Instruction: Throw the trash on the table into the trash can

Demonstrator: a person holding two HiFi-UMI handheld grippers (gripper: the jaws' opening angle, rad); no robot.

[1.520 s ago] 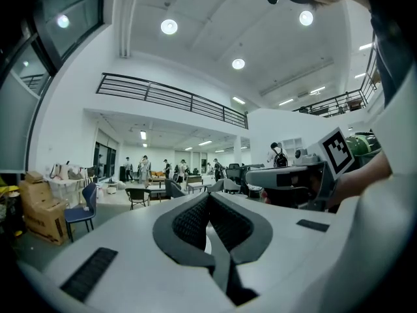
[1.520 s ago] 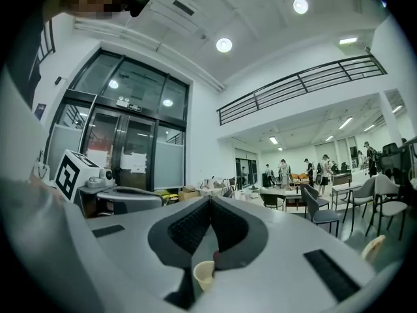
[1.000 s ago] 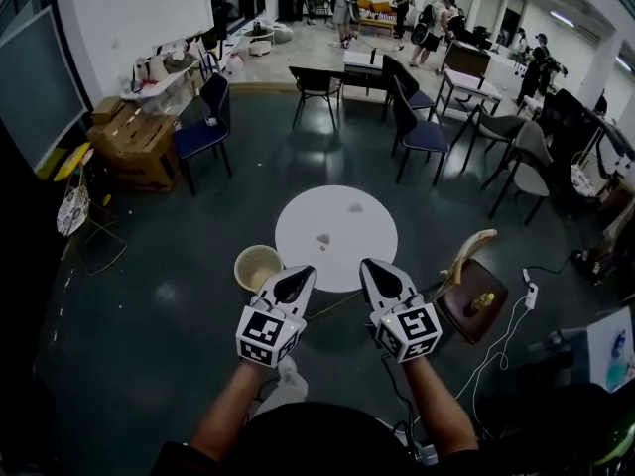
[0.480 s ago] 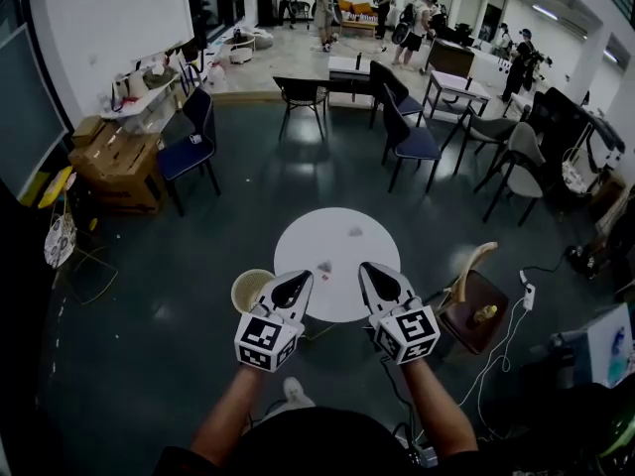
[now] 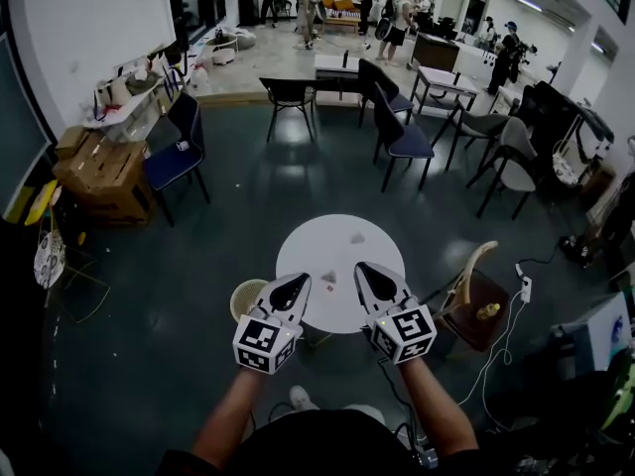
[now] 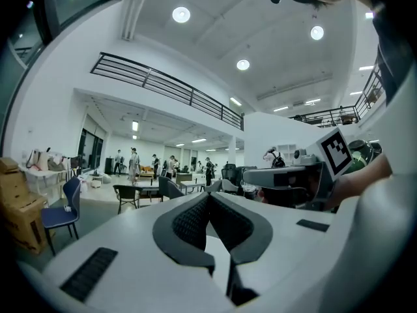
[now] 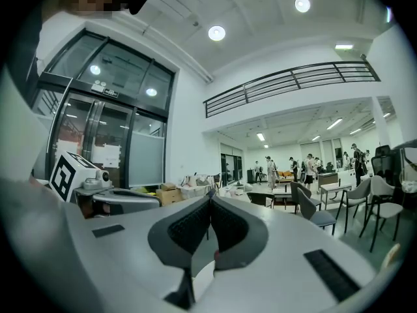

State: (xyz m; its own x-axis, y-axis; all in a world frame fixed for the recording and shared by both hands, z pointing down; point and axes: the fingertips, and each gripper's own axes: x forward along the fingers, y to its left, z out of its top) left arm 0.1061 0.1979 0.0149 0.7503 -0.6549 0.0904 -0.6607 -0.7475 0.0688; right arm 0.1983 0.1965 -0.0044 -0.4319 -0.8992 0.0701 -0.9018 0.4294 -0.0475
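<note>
Though shut tight on nothing, poised side by side at the near rim: left claw [image 5: 301, 280], right claw [image 5: 363, 268]. Just beyond, on the white worktop [image 5: 298, 246]: near scrap [image 5: 328, 277] between the two tips, far scrap [image 5: 356, 237] toward the back. Can [image 5: 245, 296] on the floor, just left of the worktop. Approach step, seemingly; nothing picked up yet. Next: open one claw, lower over the near scrap, pinch.
</note>
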